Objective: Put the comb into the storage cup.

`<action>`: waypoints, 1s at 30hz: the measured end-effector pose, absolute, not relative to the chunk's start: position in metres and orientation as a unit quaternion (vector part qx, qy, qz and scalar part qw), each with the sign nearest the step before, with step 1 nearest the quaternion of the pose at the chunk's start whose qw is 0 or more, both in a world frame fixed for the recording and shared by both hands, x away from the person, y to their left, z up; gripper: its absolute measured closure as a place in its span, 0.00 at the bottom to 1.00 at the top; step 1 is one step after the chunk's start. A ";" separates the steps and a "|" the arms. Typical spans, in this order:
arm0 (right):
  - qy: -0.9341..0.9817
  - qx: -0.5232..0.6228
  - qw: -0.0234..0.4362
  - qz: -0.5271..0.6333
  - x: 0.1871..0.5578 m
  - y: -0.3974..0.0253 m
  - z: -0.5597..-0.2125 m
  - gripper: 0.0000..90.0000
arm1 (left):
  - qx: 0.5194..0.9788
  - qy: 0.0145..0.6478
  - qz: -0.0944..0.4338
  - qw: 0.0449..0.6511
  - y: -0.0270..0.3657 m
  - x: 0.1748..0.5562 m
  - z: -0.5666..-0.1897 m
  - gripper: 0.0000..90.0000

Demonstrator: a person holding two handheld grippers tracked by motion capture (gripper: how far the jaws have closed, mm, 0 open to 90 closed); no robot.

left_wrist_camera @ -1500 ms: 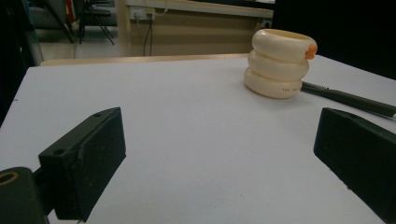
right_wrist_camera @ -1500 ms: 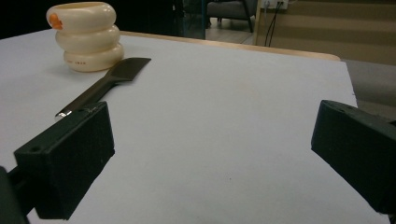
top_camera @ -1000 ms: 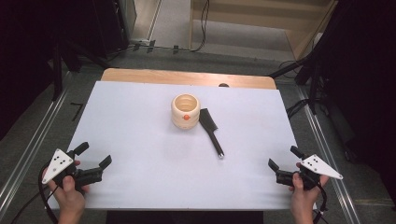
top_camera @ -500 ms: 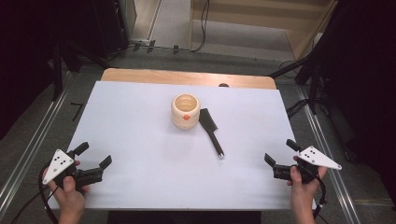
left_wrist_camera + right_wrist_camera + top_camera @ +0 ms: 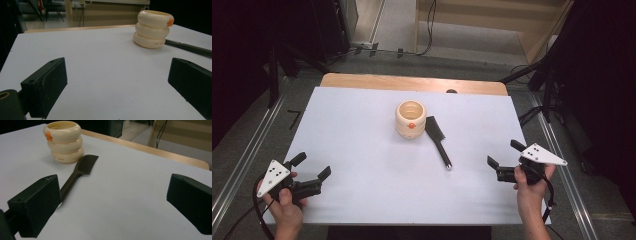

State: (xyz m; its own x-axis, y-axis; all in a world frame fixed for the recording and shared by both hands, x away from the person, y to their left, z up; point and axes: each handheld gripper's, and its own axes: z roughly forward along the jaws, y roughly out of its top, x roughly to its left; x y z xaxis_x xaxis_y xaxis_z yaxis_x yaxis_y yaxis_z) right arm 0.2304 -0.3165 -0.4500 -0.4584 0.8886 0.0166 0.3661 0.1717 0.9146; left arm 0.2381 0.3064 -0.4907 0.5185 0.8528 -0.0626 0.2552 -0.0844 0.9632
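A cream ribbed holder (image 5: 410, 119) with an orange spot stands upright near the middle of the white table top (image 5: 362, 150). A black spatula (image 5: 438, 140) lies flat just right of it, blade toward the holder. My left gripper (image 5: 311, 165) rests open at the front left, nothing between its jaws. My right gripper (image 5: 504, 153) stands open at the front right, pointing left toward the spatula's handle end. The holder (image 5: 153, 29) and the spatula handle (image 5: 190, 47) lie far ahead in the left gripper view. Ahead in the right gripper view are the holder (image 5: 64, 142) and the spatula (image 5: 77, 173).
A wooden strip (image 5: 412, 82) runs along the table's far edge. Metal rails (image 5: 242, 160) flank the table on both sides. Cables (image 5: 429, 30) lie on the floor beyond.
My right gripper has lifted and moved left and inward toward the spatula. The left gripper has stayed in place.
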 end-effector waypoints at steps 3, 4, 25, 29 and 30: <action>0.717 0.436 0.278 0.467 0.235 -0.313 -0.445 0.00 | 0.682 0.406 0.276 0.542 0.306 0.238 -0.491 0.03; 0.719 0.435 0.278 0.465 0.237 -0.311 -0.443 0.00 | 0.682 0.407 0.276 0.542 0.307 0.238 -0.491 0.03; 0.754 0.431 0.258 0.424 0.270 -0.285 -0.430 0.00 | 0.685 0.403 0.273 0.541 0.306 0.238 -0.491 0.03; 0.757 0.429 0.256 0.422 0.276 -0.281 -0.428 0.00 | 0.686 0.404 0.274 0.539 0.306 0.238 -0.491 0.03; 0.758 0.428 0.256 0.421 0.277 -0.280 -0.428 0.00 | 0.686 0.403 0.275 0.540 0.306 0.238 -0.491 0.03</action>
State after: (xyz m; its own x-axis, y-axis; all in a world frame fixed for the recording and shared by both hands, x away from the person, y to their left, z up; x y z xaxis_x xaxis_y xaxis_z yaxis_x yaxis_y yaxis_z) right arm 0.2770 -0.2797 -0.4279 -0.5022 0.8643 -0.0280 0.4331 0.2794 0.8570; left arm 0.2380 0.3056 -0.4909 0.5237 0.8499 -0.0586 0.2570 -0.0920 0.9620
